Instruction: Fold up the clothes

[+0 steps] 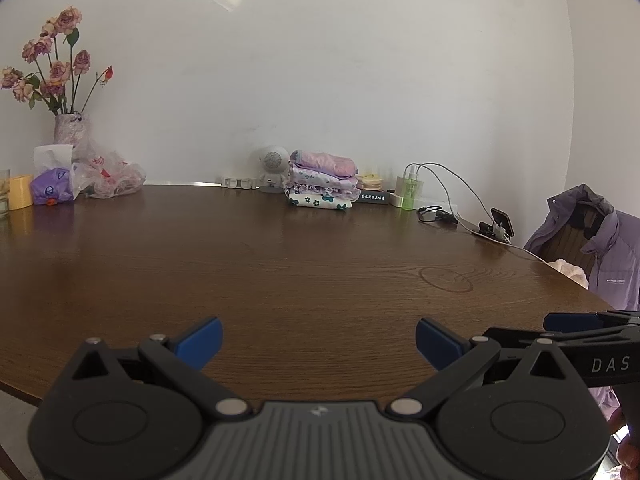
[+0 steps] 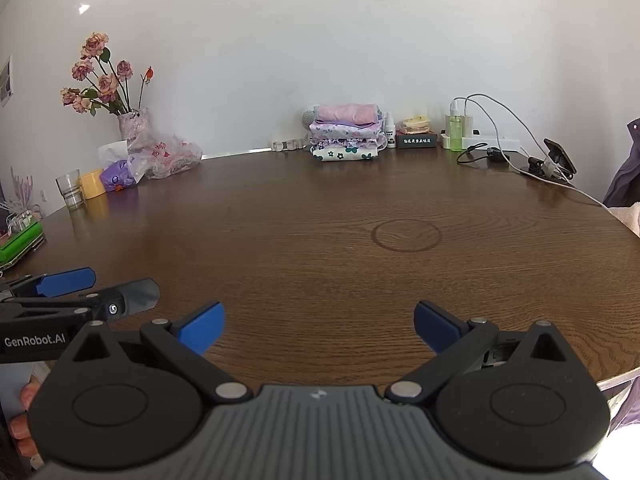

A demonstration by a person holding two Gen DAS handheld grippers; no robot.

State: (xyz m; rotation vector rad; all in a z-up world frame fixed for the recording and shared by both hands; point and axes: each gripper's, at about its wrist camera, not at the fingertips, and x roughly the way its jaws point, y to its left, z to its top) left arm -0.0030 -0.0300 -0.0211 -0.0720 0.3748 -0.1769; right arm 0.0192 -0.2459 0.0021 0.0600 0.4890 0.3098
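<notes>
A stack of folded clothes (image 1: 323,181) (image 2: 346,133), pink on top and floral prints below, sits at the far edge of the brown wooden table (image 1: 280,264) (image 2: 320,248) against the wall. My left gripper (image 1: 319,344) hovers open over the near table edge, nothing between its blue fingers. My right gripper (image 2: 319,326) is also open and empty over the near edge. Each gripper shows from the side in the other's view: the right one (image 1: 576,326) and the left one (image 2: 64,288). No loose garment lies on the table near the grippers.
A vase of dried roses (image 1: 70,128) (image 2: 132,122), plastic bags (image 1: 108,176), a yellow cup (image 1: 20,191) and a glass (image 2: 72,190) stand far left. Bottles (image 2: 456,128), cables and a phone on a stand (image 2: 556,158) sit far right. A purple jacket (image 1: 600,256) hangs on a chair.
</notes>
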